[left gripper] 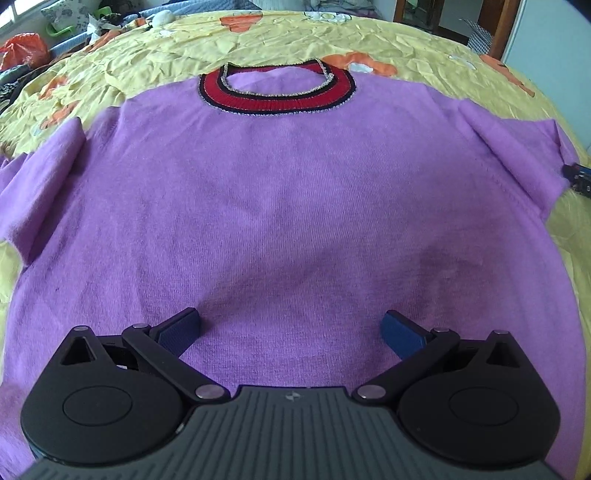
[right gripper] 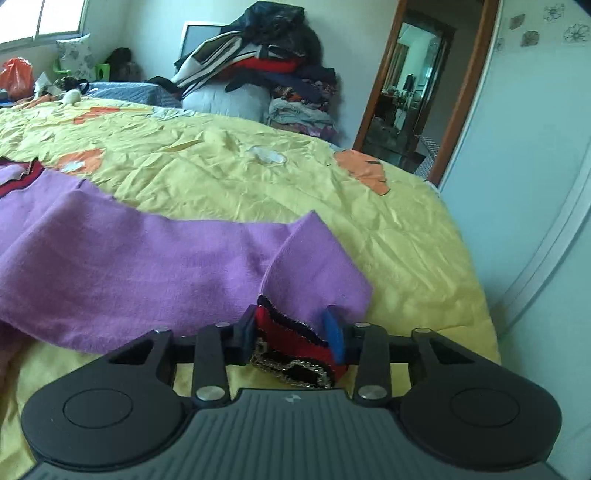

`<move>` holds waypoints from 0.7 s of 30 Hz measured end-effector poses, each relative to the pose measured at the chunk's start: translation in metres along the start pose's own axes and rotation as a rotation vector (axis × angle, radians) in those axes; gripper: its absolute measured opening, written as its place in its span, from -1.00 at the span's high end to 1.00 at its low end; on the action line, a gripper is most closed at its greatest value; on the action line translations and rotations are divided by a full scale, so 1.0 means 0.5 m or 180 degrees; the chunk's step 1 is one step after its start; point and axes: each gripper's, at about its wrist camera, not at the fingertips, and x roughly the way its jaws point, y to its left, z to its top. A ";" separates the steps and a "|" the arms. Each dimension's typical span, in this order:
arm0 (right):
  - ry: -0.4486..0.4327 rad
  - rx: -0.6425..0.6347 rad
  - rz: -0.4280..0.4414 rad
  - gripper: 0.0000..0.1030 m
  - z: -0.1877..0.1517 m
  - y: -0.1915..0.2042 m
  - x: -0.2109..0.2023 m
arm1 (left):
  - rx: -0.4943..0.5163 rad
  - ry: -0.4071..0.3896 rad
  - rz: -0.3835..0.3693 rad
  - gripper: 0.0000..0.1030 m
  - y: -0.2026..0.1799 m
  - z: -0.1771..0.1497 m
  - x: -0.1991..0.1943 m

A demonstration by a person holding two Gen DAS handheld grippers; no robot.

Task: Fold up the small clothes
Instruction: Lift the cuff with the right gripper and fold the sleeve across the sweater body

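Right claw (right gripper: 291, 334) pinches the purple sweater's (left gripper: 280, 206) cuff on the yellow bedspread (right gripper: 258, 192); left claw (left gripper: 291, 326) gapes.

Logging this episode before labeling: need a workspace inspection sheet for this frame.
Surface: bed under a wrinkled yellow sheet with orange patches.
Job's things: purple sweater spread flat, red collar at its far end; right sleeve cuff, red and black trim, lifted off the sheet.
Clutter: clothes pile on the bed's far side; orange bag near the window.
Grippers: left gripper open, low over the sweater's hem area; right gripper shut on the cuff.
Cables: nothing seen.
Surroundings: wooden door frame, window, white wall with flower stickers.
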 end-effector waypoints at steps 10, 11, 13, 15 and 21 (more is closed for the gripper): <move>-0.0100 0.0843 0.0071 0.88 0.033 -0.185 -0.050 | -0.0059 -0.0365 -0.0286 -1.00 0.011 0.001 -0.053; -0.0117 0.0922 0.0068 0.88 0.039 -0.208 -0.059 | -0.0096 -0.0434 -0.0288 -1.00 0.017 0.005 -0.066; -0.0130 0.1030 0.0054 0.88 0.057 -0.255 -0.085 | -0.0093 -0.0466 -0.0313 -1.00 0.028 0.009 -0.082; -0.0152 0.1150 0.0057 0.88 0.076 -0.296 -0.109 | -0.0084 -0.0451 -0.0288 -1.00 0.043 0.009 -0.086; 0.0071 0.1290 0.0050 0.89 0.121 -0.380 -0.138 | -0.0140 -0.0279 -0.0153 -1.00 0.104 -0.011 -0.067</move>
